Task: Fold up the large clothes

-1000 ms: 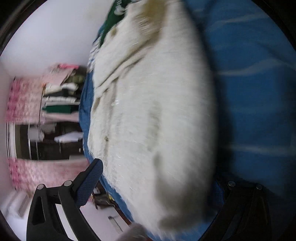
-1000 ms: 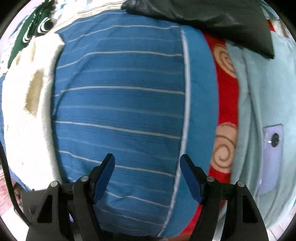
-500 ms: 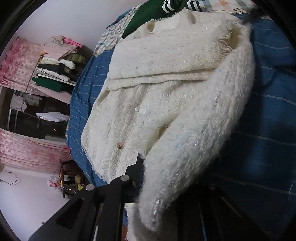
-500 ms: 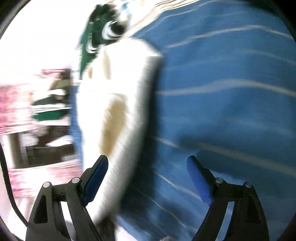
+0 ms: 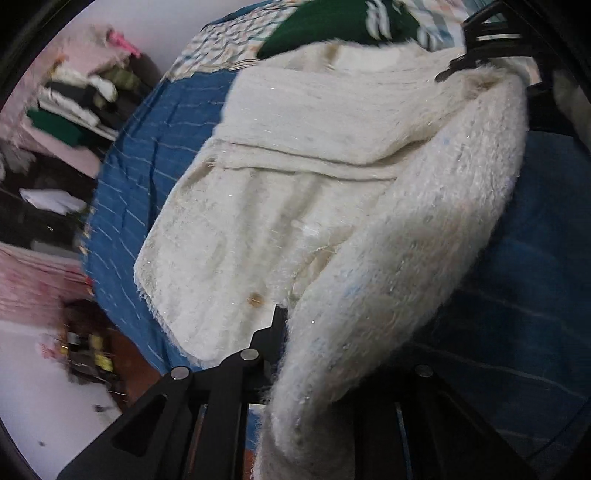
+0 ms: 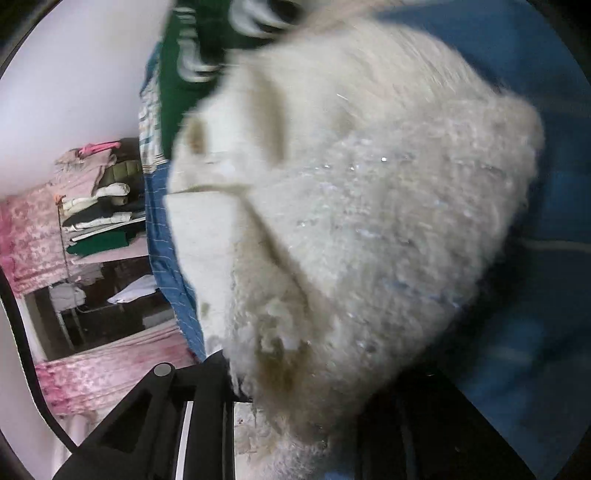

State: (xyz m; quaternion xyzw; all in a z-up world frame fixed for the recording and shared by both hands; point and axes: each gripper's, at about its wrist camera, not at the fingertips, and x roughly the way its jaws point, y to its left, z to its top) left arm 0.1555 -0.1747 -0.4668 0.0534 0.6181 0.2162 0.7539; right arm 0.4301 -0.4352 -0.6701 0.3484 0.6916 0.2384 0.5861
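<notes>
A fluffy cream cardigan (image 5: pixel 303 199) with gold buttons lies on a blue striped bedsheet (image 5: pixel 155 155). My left gripper (image 5: pixel 314 373) is shut on its near right edge, lifting a thick fold (image 5: pixel 399 280) above the rest. In the right wrist view the cardigan (image 6: pixel 369 221) fills the frame. My right gripper (image 6: pixel 303 413) is shut on its far edge; the fingertips are buried in the fabric. The right gripper also shows as a black shape at the top right of the left wrist view (image 5: pixel 484 44).
A dark green garment (image 5: pixel 332 22) lies beyond the cardigan by a patterned quilt. Shelves of folded clothes (image 6: pixel 99 206) and pink curtains (image 6: pixel 92 369) stand left of the bed. The bed's edge (image 5: pixel 122 314) drops to the floor.
My right gripper has swung left from the bare sheet and closed on the cardigan's far edge. My left gripper has closed on the near edge and raised it.
</notes>
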